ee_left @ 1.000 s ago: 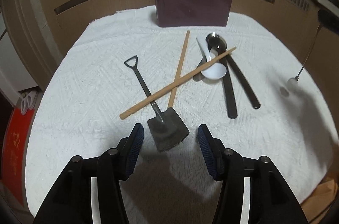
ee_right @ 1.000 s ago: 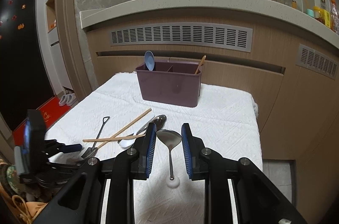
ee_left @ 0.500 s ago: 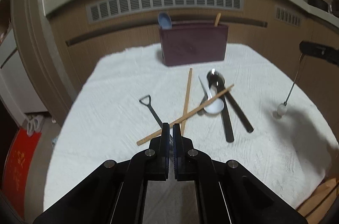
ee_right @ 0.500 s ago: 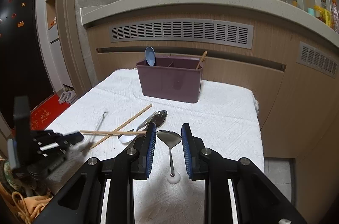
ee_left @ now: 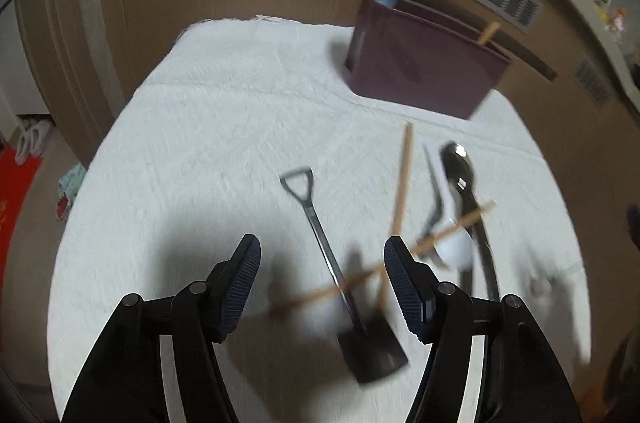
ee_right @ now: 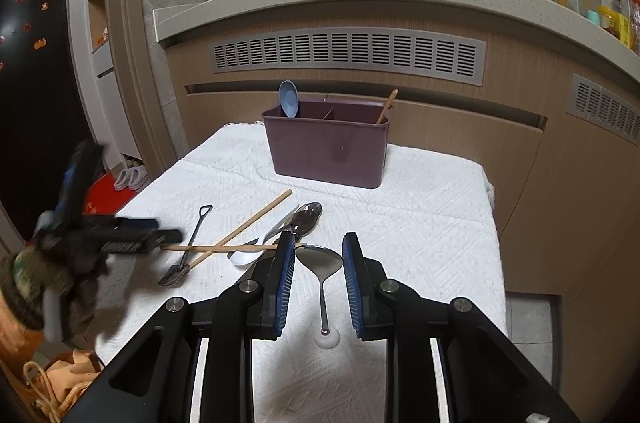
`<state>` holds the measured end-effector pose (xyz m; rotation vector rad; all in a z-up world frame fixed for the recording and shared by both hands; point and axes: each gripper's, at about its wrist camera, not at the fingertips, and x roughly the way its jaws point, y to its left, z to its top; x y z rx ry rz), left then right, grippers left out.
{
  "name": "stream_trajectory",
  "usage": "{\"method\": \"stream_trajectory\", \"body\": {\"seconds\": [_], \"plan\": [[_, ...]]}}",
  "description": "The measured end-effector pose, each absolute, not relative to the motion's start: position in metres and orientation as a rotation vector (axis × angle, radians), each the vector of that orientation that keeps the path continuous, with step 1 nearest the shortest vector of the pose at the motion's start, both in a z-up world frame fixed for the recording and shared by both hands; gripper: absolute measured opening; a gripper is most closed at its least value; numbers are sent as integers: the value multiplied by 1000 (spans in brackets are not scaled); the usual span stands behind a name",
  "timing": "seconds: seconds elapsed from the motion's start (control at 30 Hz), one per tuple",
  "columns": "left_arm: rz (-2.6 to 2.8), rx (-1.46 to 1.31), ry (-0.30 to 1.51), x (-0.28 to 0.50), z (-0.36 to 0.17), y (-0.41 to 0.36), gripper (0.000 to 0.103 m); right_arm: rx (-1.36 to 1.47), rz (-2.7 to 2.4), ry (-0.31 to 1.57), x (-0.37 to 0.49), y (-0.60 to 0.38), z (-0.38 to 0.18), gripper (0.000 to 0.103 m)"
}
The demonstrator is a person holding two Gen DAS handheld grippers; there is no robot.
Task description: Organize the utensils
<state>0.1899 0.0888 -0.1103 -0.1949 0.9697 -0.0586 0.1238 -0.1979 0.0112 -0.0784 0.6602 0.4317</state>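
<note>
**A:** so the left gripper [ee_left: 322, 277] is hanging over the pile with its jaws wide apart, nothing in them. It's straddling the handle of the little shovel-shaped spoon [ee_left: 340, 275], which is lying flat on the white cloth [ee_left: 208, 151].

**B:** and the right gripper [ee_right: 318, 277]? Its jaws are spread too, either side of a metal spoon [ee_right: 320, 263] that's balancing upright on a small white base. Can't honestly tell whether the pads are touching the bowl or just sitting beside it.

**A:** what's bugging me is the two wooden chopsticks [ee_left: 400, 199] crossing over that shovel handle, one looking like it's lying right on top. The view's smeary there, so I'm guessing a bit. If the left one closes low, it's probably dragging a chopstick along or flicking it into the white spoon [ee_left: 456, 247].

**B:** and the purple caddy [ee_right: 328, 151] is sitting well back on the cloth, so anything half-pinched is risking a drop on the way.
</note>
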Motion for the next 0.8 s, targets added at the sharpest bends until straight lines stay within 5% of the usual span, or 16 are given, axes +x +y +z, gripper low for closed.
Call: {"method": "stream_trajectory", "body": {"seconds": [0.13, 0.2, 0.37, 0.5, 0.6, 0.8], "plan": [[6, -118, 1011, 230, -119, 79, 64, -93, 438, 660, 122, -196, 10, 22], [-9, -120, 1033, 238, -121, 76, 45, -92, 438, 658, 122, -197, 10, 22], [-382, 204, 873, 200, -85, 7, 44, -96, 441, 650, 120, -200, 9, 22], [-546, 418, 924, 189, -94, -38, 42, -88, 447, 651, 121, -198, 9, 22], [-557, 435, 970, 203, -103, -49, 29, -90, 451, 650, 120, -198, 9, 22], [-552, 402, 1069, 230, -118, -60, 20, -93, 452, 649, 119, -199, 9, 22]]}}
